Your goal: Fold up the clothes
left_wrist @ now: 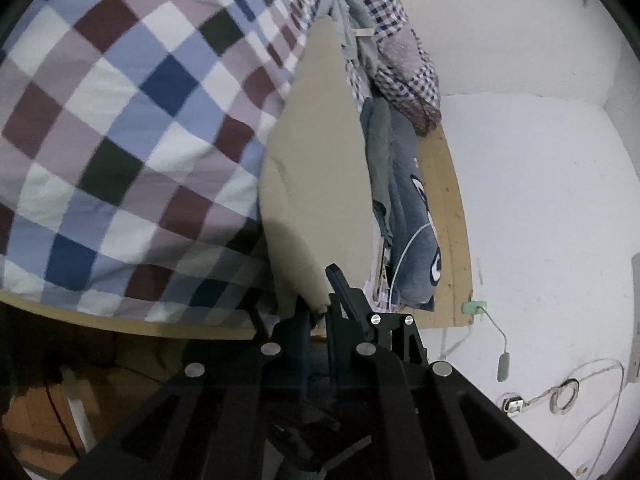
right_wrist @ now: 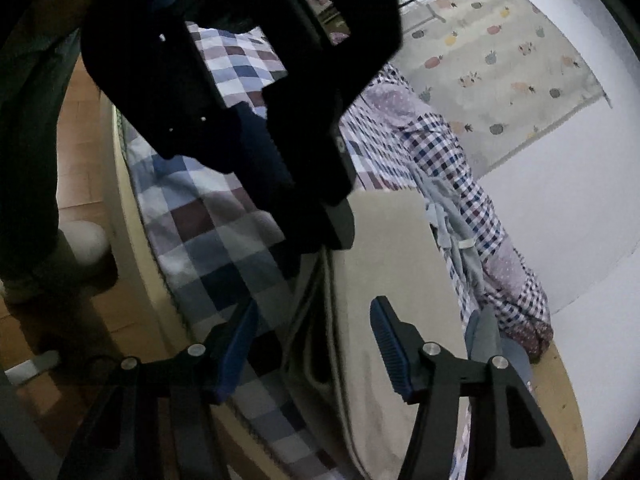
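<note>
Left hand-held gripper (left_wrist: 314,312) pinching beige garment (left_wrist: 316,184) edge

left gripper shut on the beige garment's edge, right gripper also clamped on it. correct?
Half right. The left gripper is shut on the beige garment, as the left wrist view shows. The right gripper is not clamped: in the right wrist view its jaws stand apart, with the garment's dark-trimmed edge between them and the pads not pressing on it.

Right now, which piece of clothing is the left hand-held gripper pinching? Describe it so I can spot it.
On the checked bed cover, look toward the wall side. A plain beige garment lies there, its near corner clamped in the left hand-held gripper. It is unpatterned, unlike the grey-blue clothes beside it.
</note>
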Demonstrator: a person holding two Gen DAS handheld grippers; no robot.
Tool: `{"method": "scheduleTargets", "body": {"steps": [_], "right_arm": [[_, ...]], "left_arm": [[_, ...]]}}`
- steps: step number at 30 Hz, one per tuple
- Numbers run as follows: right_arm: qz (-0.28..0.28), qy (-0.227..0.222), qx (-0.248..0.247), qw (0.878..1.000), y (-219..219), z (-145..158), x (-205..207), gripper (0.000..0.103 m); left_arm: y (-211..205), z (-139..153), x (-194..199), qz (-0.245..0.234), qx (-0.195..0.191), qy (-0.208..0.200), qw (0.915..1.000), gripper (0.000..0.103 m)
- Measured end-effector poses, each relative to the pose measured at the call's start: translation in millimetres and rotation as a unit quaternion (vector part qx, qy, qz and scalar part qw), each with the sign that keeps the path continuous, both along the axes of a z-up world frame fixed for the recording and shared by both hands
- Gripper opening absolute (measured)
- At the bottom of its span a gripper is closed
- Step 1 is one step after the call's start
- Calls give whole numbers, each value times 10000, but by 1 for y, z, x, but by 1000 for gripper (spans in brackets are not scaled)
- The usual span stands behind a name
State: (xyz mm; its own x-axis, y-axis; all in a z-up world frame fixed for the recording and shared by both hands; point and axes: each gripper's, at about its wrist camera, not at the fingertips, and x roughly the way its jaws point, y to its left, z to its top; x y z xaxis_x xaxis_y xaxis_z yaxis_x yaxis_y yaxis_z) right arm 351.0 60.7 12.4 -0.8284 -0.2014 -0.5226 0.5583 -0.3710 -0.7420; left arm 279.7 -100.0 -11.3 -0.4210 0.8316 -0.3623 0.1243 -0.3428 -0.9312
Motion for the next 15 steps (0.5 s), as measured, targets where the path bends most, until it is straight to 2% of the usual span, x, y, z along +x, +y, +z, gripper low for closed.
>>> {"method": "scheduleTargets", "body": {"steps": [2, 4, 5, 6, 7, 8, 12, 15], "right_arm": [[2, -63, -29, 10000, -3, 0, -2, 49], [-26, -147, -53, 9999, -6, 0, -5, 31], [-35, -210, -75, 9997, -7, 1, -6, 28], [-44, -270, -108, 9996, -7, 2, -8, 18], [-52, -326, -157, 9993, -7, 3, -9, 13], [-61, -381, -206, 9990, -7, 5, -11, 13], [-82, -560, -417, 9975, -4, 14, -15, 10], [-94, -636, -551, 9964, -1, 20, -18, 9]], "left_arm": [[-4, -1, 1, 56, 3, -39, 10000, 6], [-7, -1, 1, 104, -16, -35, 9999, 7], [-9, -1, 2, 143, -23, -42, 9999, 7], [-11, -1, 3, 181, -29, -48, 9998, 7], [-13, -2, 4, 221, -30, -62, 9997, 8], [-17, -3, 6, 264, -18, -92, 9996, 10], [-24, -5, 7, 412, -81, -150, 9990, 47], [-23, -2, 6, 416, -142, -65, 9990, 63]]}}
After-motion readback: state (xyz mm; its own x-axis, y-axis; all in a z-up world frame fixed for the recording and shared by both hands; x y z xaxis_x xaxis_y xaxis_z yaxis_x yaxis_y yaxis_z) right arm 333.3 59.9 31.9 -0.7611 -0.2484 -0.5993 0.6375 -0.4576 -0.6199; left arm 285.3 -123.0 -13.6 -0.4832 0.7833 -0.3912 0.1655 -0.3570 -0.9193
